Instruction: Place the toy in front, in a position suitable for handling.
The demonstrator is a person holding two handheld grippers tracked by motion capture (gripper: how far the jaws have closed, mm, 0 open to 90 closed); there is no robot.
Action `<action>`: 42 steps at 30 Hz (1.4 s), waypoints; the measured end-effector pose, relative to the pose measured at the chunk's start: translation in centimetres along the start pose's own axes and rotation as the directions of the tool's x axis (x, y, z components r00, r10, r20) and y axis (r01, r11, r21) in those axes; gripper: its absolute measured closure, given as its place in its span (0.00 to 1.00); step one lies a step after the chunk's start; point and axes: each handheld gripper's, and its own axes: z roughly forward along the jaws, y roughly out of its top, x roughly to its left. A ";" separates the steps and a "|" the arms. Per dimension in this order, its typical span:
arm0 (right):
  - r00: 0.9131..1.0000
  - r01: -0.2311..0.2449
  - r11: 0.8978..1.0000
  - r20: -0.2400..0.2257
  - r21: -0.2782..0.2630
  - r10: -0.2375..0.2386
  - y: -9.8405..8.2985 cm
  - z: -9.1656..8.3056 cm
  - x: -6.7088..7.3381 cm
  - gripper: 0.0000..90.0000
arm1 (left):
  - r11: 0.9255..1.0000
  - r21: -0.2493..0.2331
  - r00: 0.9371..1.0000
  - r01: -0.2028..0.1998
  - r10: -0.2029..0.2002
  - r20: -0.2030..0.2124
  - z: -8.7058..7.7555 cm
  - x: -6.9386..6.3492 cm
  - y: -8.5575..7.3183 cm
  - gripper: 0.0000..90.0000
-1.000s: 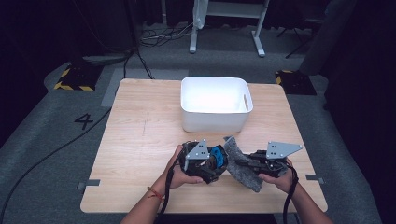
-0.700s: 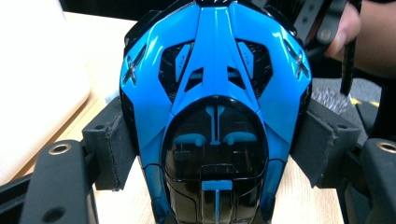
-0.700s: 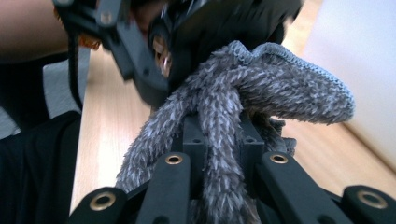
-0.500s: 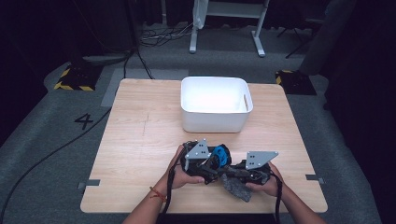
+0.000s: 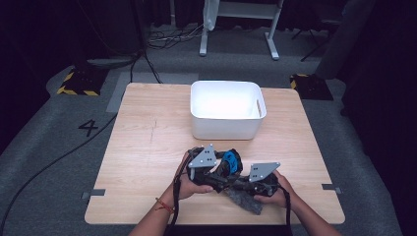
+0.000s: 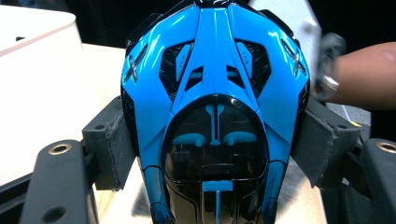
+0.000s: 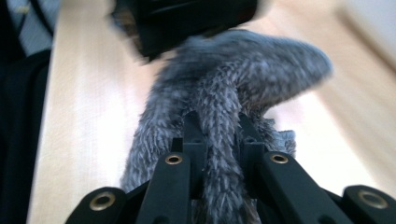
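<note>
Moved since a second ago: right gripper dropped down and slid in toward the left one, dragging the grey furry cloth with it; cloth used to stick up between the two hands, now it lies low by the near edge of the table. Left gripper pretty much sat still.

Left gripper: jaws clamped on the flanks of a shiny blue and black toy car, pads pressed against both sides.

Right gripper: jaws pinched tight on a fold of the furry cloth, which bunches up right between them.

Writing: small raised lettering on the two blue vents of the car roof in the left gripper view, too tiny for me to read, honestly. An X-shaped mark sits on each blue shoulder. On the grey floor left of the table there's a painted "4".

Car's pointing: long axis runs straight along the jaws; the dark windscreen end is near the camera, the far end points away toward the white bin.

Car's spot: near-middle of the table, held just in front of the bin, touching or just beside the cloth (can't tell which from above).

Cloth's lie: stretched from the car toward the near-right.
</note>
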 end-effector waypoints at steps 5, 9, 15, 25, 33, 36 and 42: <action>0.996 -0.056 0.990 0.066 -0.132 0.066 0.2 -2.9 -1.3 0.88 | 1.000 0.021 1.000 0.000 0.000 0.009 0.5 -0.3 -0.2 0.27; 0.993 -0.046 0.974 0.097 -0.224 0.069 0.6 -5.0 -1.2 0.88 | 0.999 0.039 1.000 -0.003 0.003 0.016 1.1 -0.3 -0.4 0.27; 0.994 -0.040 0.952 0.087 -0.303 0.069 1.0 -6.2 -0.9 0.88 | 0.999 0.049 1.000 0.011 -0.012 0.018 1.8 -0.2 -0.8 0.27; 1.000 -0.027 0.969 0.000 -0.245 0.028 0.9 -4.2 0.1 0.89 | 1.000 0.019 1.000 0.018 -0.018 0.017 1.6 -0.2 -0.6 0.27; 0.999 -0.002 0.987 -0.035 -0.163 -0.004 0.9 -2.4 0.8 0.89 | 1.000 -0.008 1.000 0.024 -0.024 0.007 1.0 0.0 -0.3 0.27; 0.999 0.009 0.994 -0.051 -0.109 -0.015 0.7 -1.2 1.1 0.89 | 1.000 -0.022 1.000 0.017 -0.017 0.006 0.7 0.0 -0.1 0.27; 0.998 0.039 0.998 -0.055 -0.048 -0.042 0.4 0.5 1.3 0.89 | 0.999 -0.033 1.000 0.012 -0.011 0.010 0.3 -0.1 0.1 0.27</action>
